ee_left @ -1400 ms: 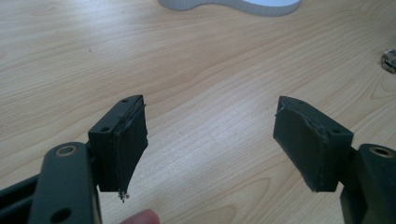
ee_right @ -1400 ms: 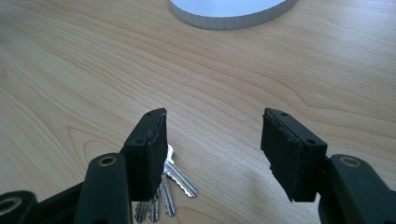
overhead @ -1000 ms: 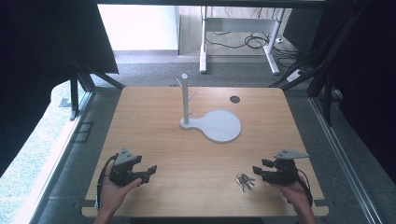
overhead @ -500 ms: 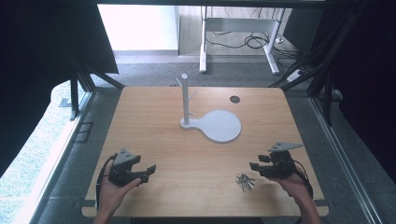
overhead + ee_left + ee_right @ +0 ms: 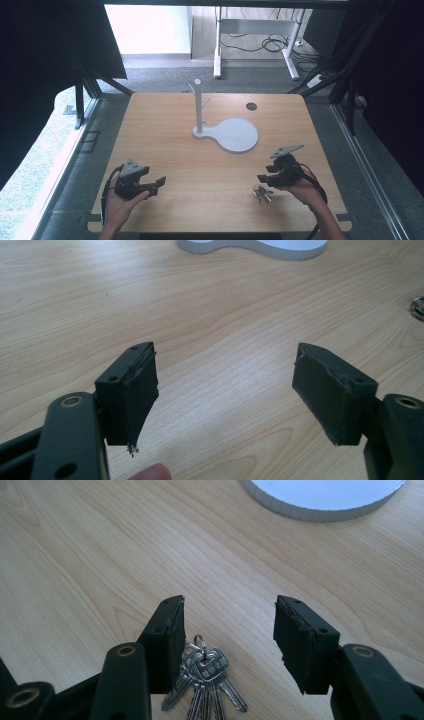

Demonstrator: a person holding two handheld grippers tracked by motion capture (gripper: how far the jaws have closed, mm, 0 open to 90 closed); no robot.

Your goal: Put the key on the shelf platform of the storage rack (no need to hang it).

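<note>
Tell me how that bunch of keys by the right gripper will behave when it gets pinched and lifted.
The bunch of keys is several flat metal keys on one small ring, so it will probably dangle and fan out rather than lift as one stiff piece. The smooth metal may slip between the pads of the right gripper. Lying flat on the table, it likely slides when nudged and will not roll.

Table: light wood grain. Stand: white base and post. Bunch of keys: silver metal. Both grippers, left and right: black.
</note>
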